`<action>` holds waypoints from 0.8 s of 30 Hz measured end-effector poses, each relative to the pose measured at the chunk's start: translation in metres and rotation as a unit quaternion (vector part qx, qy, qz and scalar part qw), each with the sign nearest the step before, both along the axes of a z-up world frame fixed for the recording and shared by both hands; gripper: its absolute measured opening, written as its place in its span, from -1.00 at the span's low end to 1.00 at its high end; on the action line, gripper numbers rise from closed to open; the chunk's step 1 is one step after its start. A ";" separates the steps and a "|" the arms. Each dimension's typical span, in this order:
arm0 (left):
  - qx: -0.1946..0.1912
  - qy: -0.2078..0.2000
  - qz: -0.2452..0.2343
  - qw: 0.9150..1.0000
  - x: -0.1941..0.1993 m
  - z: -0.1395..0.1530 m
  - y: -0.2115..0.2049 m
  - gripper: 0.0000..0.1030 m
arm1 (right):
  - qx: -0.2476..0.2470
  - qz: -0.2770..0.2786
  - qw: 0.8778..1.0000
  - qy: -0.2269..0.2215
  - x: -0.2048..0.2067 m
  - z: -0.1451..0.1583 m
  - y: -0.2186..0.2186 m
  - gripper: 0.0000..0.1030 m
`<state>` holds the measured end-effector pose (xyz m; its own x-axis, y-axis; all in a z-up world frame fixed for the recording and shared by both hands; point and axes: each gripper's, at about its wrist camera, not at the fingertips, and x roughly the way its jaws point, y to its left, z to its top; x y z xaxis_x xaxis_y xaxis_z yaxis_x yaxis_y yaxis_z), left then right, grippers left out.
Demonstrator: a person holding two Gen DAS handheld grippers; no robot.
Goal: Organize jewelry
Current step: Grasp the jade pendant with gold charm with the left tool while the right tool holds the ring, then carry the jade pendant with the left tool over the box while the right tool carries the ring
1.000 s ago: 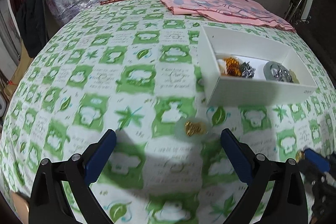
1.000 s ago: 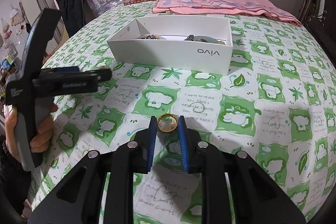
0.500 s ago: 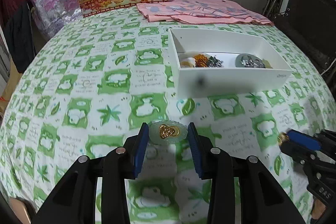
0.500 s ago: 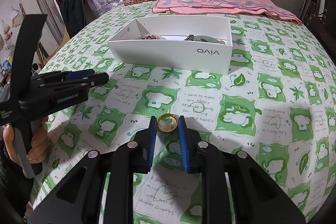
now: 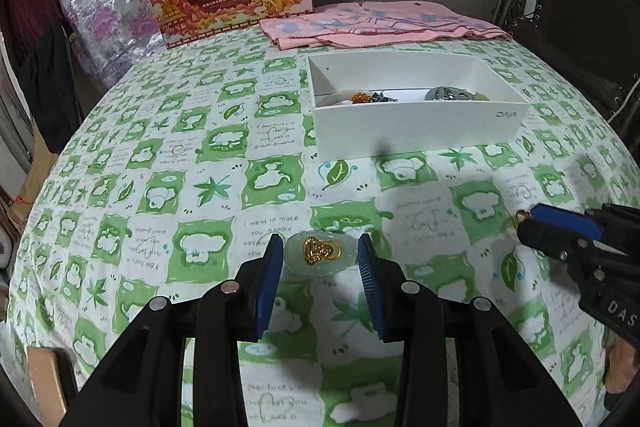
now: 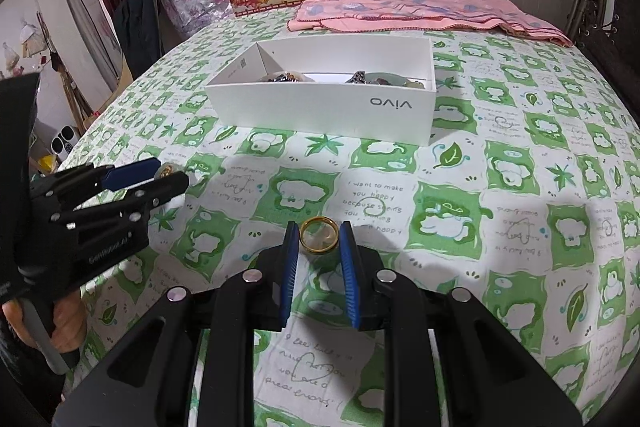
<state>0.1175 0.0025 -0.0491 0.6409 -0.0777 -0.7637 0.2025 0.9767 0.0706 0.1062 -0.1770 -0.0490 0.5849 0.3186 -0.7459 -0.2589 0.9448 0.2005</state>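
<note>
The white box's near wall hides most of the jewelry inside (only tops of a few pieces show). The left gripper pinches a pale green pendant with a gold charm between its blue pads. The right gripper is clamped on a gold ring, both above the green patterned cloth, near the box.

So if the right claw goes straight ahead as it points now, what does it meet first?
Most likely the white box. The right claw, shut on the gold ring, points at the box's near wall, with only bare tablecloth between them. How high the claw is held is unclear, so it might pass over that wall.
</note>
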 end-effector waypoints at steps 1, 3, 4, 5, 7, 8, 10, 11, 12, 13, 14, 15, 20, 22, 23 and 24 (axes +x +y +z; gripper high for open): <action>0.001 -0.003 0.000 1.000 -0.002 0.001 -0.001 -0.26 | 0.001 0.000 1.000 -0.002 0.000 0.001 0.000 -0.61; 0.002 -0.009 0.002 1.000 -0.004 0.003 -0.001 -0.26 | 0.001 0.000 1.000 -0.004 -0.001 0.001 0.000 -0.61; 0.002 -0.011 0.003 1.000 -0.005 0.004 0.000 -0.26 | 0.002 0.000 1.000 -0.005 -0.001 0.002 0.000 -0.61; 0.002 -0.013 0.004 1.000 -0.006 0.004 0.000 -0.26 | 0.004 0.000 1.000 -0.007 -0.002 0.003 0.000 -0.61; 0.002 -0.015 0.005 1.000 -0.008 0.005 0.000 -0.26 | 0.007 0.000 1.000 -0.011 -0.003 0.004 -0.002 -0.61; 0.002 -0.017 0.006 1.000 -0.009 0.006 0.000 -0.26 | 0.008 0.000 1.000 -0.013 -0.004 0.005 -0.002 -0.61; 0.003 -0.021 0.007 1.000 -0.013 0.007 0.000 -0.26 | 0.010 0.000 1.000 -0.014 -0.007 0.005 -0.002 -0.61; 0.004 -0.023 0.007 1.000 -0.014 0.008 -0.001 -0.26 | 0.011 0.000 1.000 -0.014 -0.007 0.006 -0.003 -0.61; 0.004 -0.025 0.007 1.000 -0.016 0.009 -0.001 -0.26 | 0.013 0.001 1.000 -0.014 -0.009 0.006 -0.003 -0.61; 0.004 -0.026 0.007 1.000 -0.017 0.009 -0.002 -0.26 | 0.013 0.001 1.000 -0.015 -0.011 0.006 -0.003 -0.61; 0.004 -0.027 0.006 1.000 -0.019 0.010 -0.003 -0.26 | 0.014 0.001 1.000 -0.016 -0.013 0.006 -0.003 -0.61; 0.004 -0.029 0.005 1.000 -0.020 0.010 -0.003 -0.26 | 0.015 0.001 1.000 -0.018 -0.015 0.007 -0.003 -0.61; 0.002 -0.035 0.004 0.999 -0.030 0.013 -0.005 -0.26 | 0.021 0.000 1.000 -0.020 -0.024 0.009 -0.003 -0.61; -0.001 -0.036 0.003 0.999 -0.033 0.014 -0.006 -0.26 | 0.023 -0.002 1.000 -0.021 -0.027 0.010 -0.004 -0.61; -0.002 -0.037 0.003 0.999 -0.035 0.015 -0.006 -0.26 | 0.025 -0.002 0.999 -0.021 -0.028 0.010 -0.004 -0.61; -0.002 -0.038 0.002 0.999 -0.037 0.015 -0.006 -0.26 | 0.026 -0.002 0.999 -0.022 -0.029 0.011 -0.005 -0.61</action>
<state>0.0806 -0.0039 -0.0337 0.6977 -0.0783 -0.7121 0.1928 0.9779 0.0814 0.0771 -0.1824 -0.0383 0.6179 0.3545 -0.7018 -0.2648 0.9343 0.2388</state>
